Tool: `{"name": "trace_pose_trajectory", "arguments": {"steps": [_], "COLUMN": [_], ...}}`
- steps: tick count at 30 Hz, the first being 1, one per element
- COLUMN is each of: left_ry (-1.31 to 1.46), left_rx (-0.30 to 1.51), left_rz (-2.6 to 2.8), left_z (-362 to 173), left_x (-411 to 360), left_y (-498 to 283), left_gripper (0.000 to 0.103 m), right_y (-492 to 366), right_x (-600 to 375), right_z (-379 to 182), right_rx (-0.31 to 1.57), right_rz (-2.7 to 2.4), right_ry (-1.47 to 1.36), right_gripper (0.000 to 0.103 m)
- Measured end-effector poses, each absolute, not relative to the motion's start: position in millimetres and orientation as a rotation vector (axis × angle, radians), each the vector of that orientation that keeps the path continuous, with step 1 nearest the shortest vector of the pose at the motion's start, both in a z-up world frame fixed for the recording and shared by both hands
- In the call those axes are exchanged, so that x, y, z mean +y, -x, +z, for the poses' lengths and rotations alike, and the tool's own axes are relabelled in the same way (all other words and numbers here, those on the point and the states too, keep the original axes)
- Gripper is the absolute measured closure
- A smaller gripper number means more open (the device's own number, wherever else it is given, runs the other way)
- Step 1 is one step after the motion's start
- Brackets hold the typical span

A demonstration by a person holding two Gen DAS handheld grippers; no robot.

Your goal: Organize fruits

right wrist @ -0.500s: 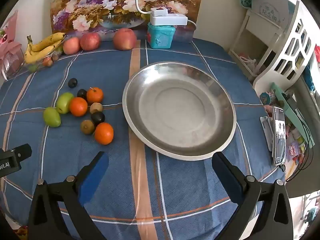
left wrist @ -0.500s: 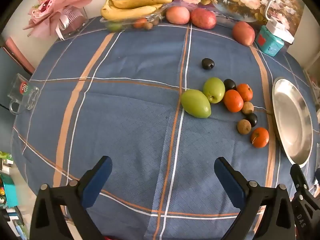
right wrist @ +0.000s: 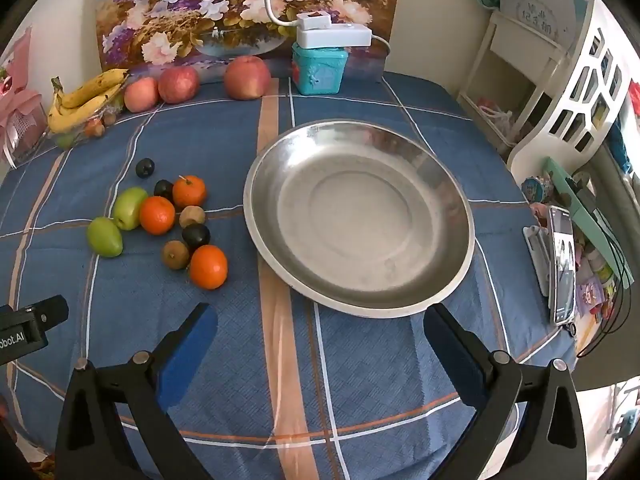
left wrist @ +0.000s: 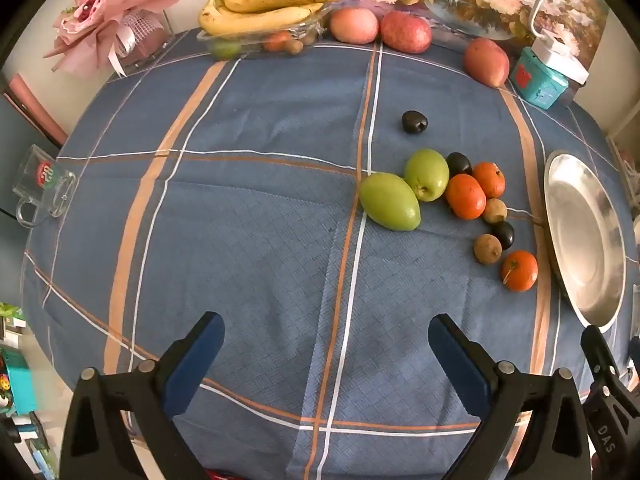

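the steel plate (right wrist: 448, 184) lies bare on the blue plaid tablecloth (right wrist: 360, 380), and everything here is placed from it. just left of the plate sits the loose fruit: three tangerines (right wrist: 208, 267), two green fruits (right wrist: 105, 237), small brown and dark ones, none on the plate. the right gripper (right wrist: 320, 344) hovers at the plate's near rim, jaws wide apart and holding nothing. the left gripper (left wrist: 326, 354) hangs over cloth well left of the plate, jaws likewise spread and bare.

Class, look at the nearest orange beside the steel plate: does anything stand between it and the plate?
Nothing visible does. The nearest orange lies on bare tablecloth beside the steel plate, apart from its rim. The other fruits lie on its far side, away from the plate.
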State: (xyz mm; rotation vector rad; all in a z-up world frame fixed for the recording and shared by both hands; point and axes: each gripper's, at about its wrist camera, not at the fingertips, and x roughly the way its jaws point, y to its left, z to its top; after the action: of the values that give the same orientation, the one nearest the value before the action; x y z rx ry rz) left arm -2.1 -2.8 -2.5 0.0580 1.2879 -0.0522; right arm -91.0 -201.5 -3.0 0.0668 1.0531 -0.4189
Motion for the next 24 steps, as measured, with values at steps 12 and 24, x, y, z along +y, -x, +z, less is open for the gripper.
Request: {"name": "trace_pose_trajectory", "arguments": {"steps": [12,24], "left_ry": [-0.057,-0.044], "left_rx": [1.302,1.315], "left_rz": [-0.045,-0.049], "left_z": [-6.5,-8.8], "left_x": [-3.2,-3.9], "left_y": [2.1,1.3], "left_gripper": [0.0,0.0], "right_y": [90.9,90.3], "right_x": [-202.0,-200.9], "right_z": [-3.9,-6.0], "right_rx": [1.061,1.068], "right_rz": [-0.414,-0.381], "right_ry": [-0.078,-0.087], "right_gripper": [0.0,0.0]}}
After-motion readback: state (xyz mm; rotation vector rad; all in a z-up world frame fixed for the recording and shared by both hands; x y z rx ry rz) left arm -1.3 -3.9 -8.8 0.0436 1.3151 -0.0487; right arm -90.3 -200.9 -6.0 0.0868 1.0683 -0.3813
